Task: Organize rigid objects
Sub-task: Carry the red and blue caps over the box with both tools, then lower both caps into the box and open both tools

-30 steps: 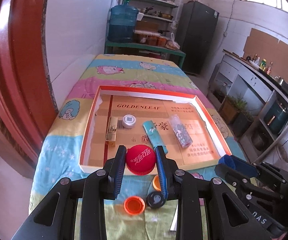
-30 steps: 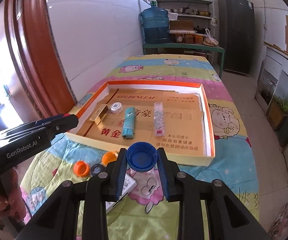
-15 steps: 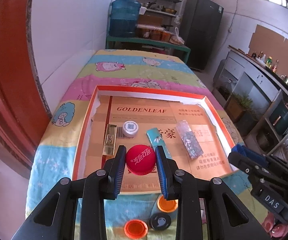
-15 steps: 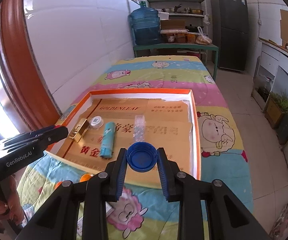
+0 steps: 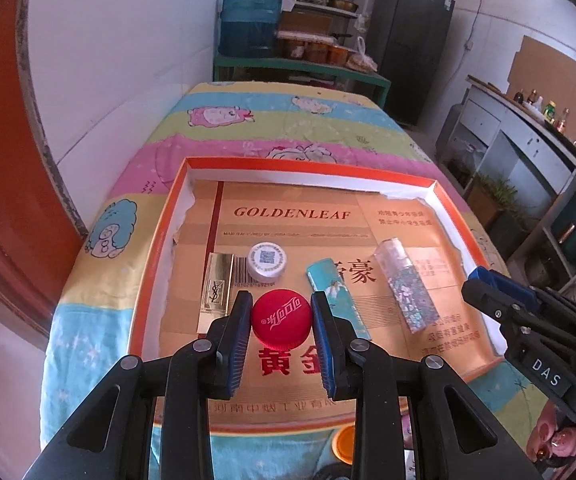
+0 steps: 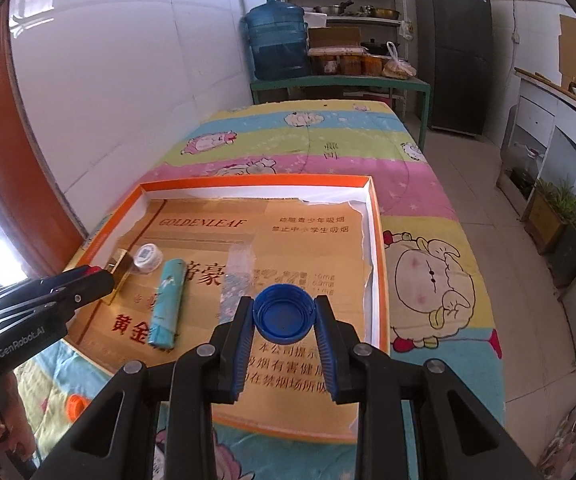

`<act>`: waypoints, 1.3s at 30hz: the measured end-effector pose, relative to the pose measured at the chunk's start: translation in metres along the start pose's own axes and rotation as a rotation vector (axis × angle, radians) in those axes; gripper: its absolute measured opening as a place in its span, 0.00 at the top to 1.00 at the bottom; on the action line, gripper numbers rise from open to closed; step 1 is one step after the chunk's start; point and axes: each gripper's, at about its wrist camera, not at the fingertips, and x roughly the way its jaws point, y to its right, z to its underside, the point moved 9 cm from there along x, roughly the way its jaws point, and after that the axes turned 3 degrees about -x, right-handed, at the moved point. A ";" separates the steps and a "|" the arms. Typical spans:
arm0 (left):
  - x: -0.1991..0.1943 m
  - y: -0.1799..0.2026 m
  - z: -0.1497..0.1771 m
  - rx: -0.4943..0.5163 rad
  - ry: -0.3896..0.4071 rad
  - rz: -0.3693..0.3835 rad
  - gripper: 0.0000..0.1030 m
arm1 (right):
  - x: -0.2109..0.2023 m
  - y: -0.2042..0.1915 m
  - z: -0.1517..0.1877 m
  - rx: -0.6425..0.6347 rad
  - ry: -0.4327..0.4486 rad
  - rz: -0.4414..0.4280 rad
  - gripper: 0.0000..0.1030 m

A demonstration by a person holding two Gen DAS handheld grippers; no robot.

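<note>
Between the blue pads of the left gripper [image 5: 281,322] sits a red bottle cap [image 5: 281,319], printed top facing up, pinched from both sides with the jaws only a little way apart. The right gripper [image 6: 283,318] grips a blue bottle cap [image 6: 283,312] the same way, this one turned hollow side up. A second ago both caps hung over the near edge of the orange-rimmed tray [image 5: 352,172] or short of it, above the cartoon-print quilt [image 5: 271,120]; now both have been carried forward and slightly down, and they hover over the gold cardboard lining inside the tray. Just beyond the red cap lie a gold lipstick case [image 5: 216,286], a white cap with a QR sticker [image 5: 267,258], a teal lighter [image 5: 336,300] and a glittery lighter [image 5: 406,288], lined up roughly side by side. An orange cap [image 5: 344,444] is left on the quilt in front of the tray. To my eye, neither cap is touching the lining yet, so what remains is a short lowering and a release, with care to land the red cap in the bare patch short of the white one.
</note>
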 end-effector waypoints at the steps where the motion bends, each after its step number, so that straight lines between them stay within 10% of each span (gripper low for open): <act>1: 0.003 -0.001 0.000 0.000 -0.005 -0.002 0.70 | 0.004 0.000 0.000 -0.003 -0.004 0.003 0.71; 39: 0.044 0.004 0.009 0.067 -0.068 -0.041 0.64 | 0.045 0.001 0.010 -0.073 -0.100 0.055 0.70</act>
